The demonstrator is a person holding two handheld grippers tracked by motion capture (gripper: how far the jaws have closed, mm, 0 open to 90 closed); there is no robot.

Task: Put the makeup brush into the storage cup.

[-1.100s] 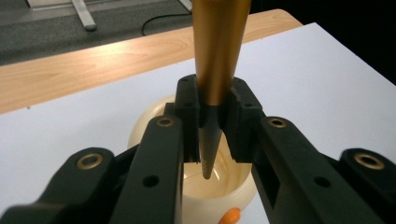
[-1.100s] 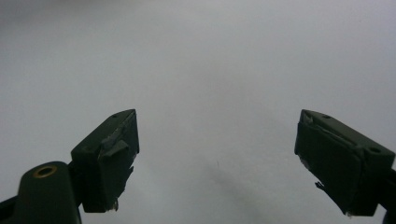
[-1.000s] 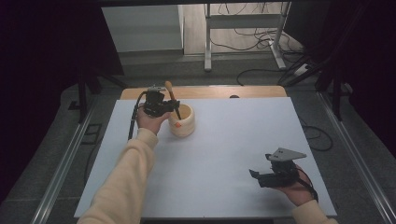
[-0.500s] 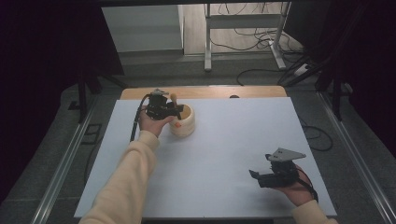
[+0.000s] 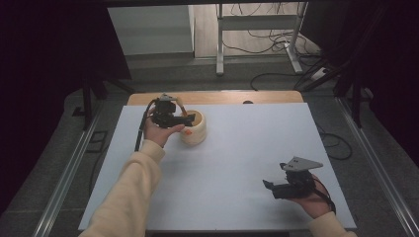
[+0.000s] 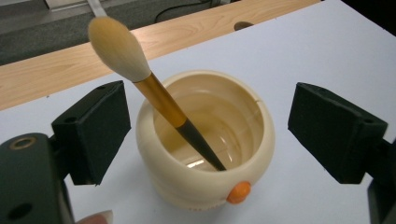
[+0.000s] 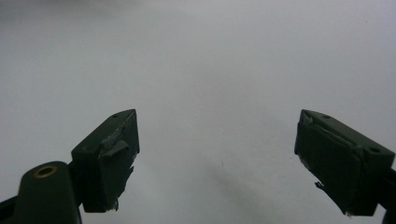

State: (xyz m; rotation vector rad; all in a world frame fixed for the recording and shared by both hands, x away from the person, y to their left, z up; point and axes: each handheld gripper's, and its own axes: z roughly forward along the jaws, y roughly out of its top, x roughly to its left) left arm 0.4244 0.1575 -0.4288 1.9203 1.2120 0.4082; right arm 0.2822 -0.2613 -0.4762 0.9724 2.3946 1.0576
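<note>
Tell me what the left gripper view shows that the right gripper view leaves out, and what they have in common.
Left gripper view: a cream round pot with an orange knob on its front, a brush with an amber and black handle and pale bristles leaning inside it, and a wooden table edge behind. The left gripper, whose jaws have just been opening, stands open either side of the pot, apart from the brush.

Right gripper view: the right gripper, open over bare surface.

Both: the white tabletop and open black jaws.

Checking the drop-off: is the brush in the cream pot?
In: the gold-handled brush leans inside the round cream pot, tuft up.
</note>
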